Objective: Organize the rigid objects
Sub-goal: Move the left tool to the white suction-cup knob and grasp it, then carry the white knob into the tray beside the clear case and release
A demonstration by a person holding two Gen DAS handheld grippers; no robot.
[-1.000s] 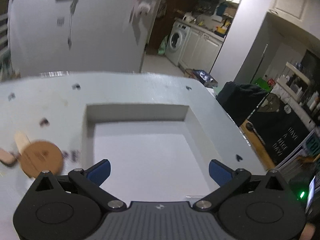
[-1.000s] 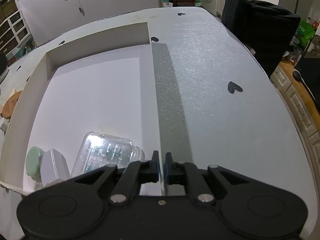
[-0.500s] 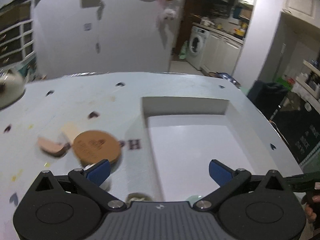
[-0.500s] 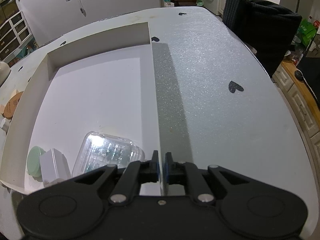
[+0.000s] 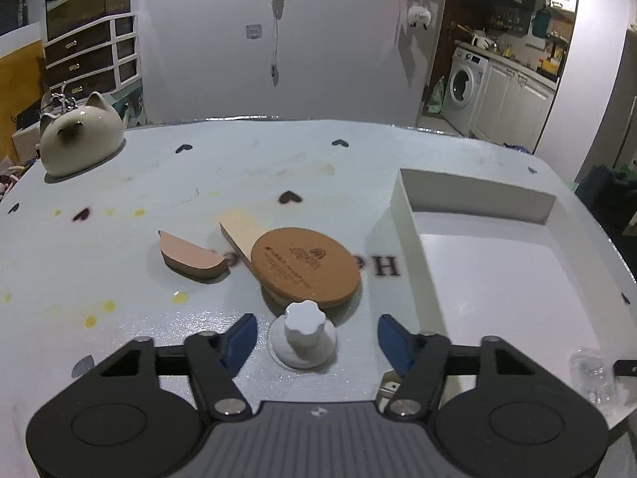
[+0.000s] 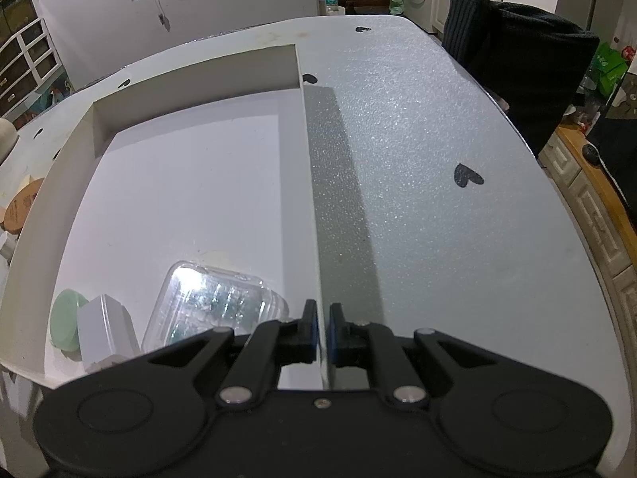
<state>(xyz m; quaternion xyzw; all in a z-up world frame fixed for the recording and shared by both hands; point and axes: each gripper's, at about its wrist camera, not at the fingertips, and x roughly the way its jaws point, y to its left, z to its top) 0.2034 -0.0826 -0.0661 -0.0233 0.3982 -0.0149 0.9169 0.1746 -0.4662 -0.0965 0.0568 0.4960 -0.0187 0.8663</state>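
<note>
My left gripper [image 5: 316, 338] is open, its blue pads on either side of a white knobbed lid [image 5: 303, 334] on the table. Beyond it lie a round cork coaster [image 5: 306, 265] on a pale wooden piece [image 5: 239, 229], and a pink wedge [image 5: 191, 257]. The white box [image 5: 414, 235] stands to the right. My right gripper [image 6: 323, 332] is shut on the box's right wall [image 6: 312, 199]. Inside the box lie a clear plastic case [image 6: 215, 302], a white block [image 6: 105, 328] and a green disc [image 6: 65, 322].
A cream cat-shaped teapot [image 5: 79, 139] stands at the table's far left. The table's right edge [image 6: 557, 199] runs past a black chair back [image 6: 517, 47]. Kitchen cabinets and a washing machine [image 5: 466, 87] lie beyond the table.
My left gripper has swung left from over the box to the coaster and the white knobbed lid, which now sits between its pads. My right gripper has kept hold of the box wall.
</note>
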